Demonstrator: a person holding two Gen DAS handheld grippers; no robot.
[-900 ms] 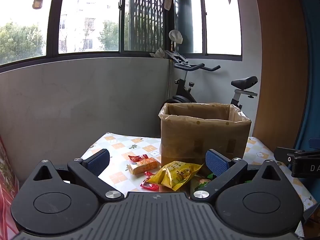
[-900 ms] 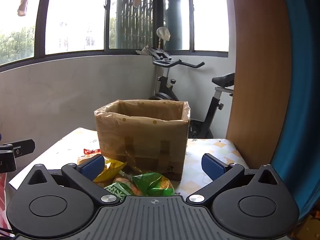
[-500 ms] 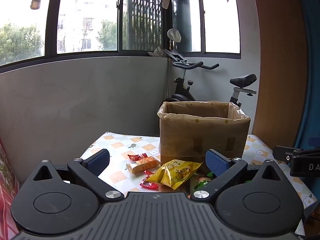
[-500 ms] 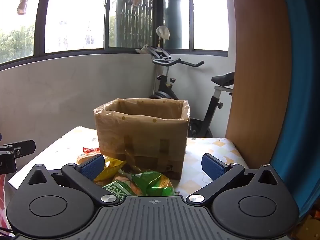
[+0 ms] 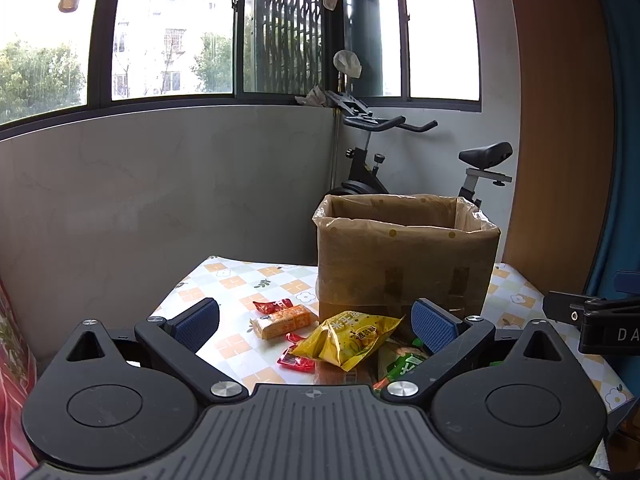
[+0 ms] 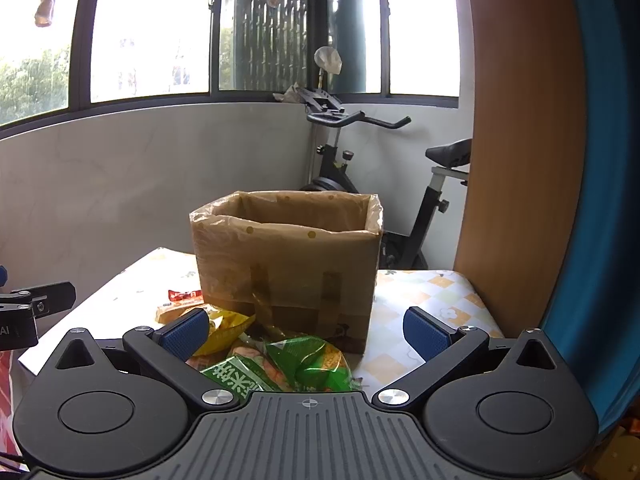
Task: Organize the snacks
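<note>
The tabletop (image 5: 224, 280), covered in a checked floral cloth, is carrying every task item. An exercise bike (image 5: 400, 160) is standing behind it against the wall, under the windows.

The cardboard box (image 5: 404, 264), lined with a clear plastic bag, is sitting upright toward the back of the tabletop with its top open. I cannot tell what it is holding inside.

My left tongs (image 5: 316, 320) are hovering low in front of the box, jaws standing wide apart and gripping nothing. My right tongs (image 6: 304, 330) are hovering in the same manner, jaws likewise spread and holding nothing.

The snacks are lying loose on the cloth just in front of the box. The green snack bag (image 6: 288, 364) is lying between the fingers of my right tongs, close to the gripper body, its near end hidden under it. The yellow snack bag (image 5: 348, 338) is lying between the fingers of my left tongs, nearer the right finger, and is touching the green bag. The orange wrapped bar (image 5: 282, 322) is lying to its left, also within the span of my left tongs. Two small red packets are lying flat: one (image 5: 274, 305) just behind the bar, the other (image 5: 296, 360) just beside the yellow bag's near corner.
</note>
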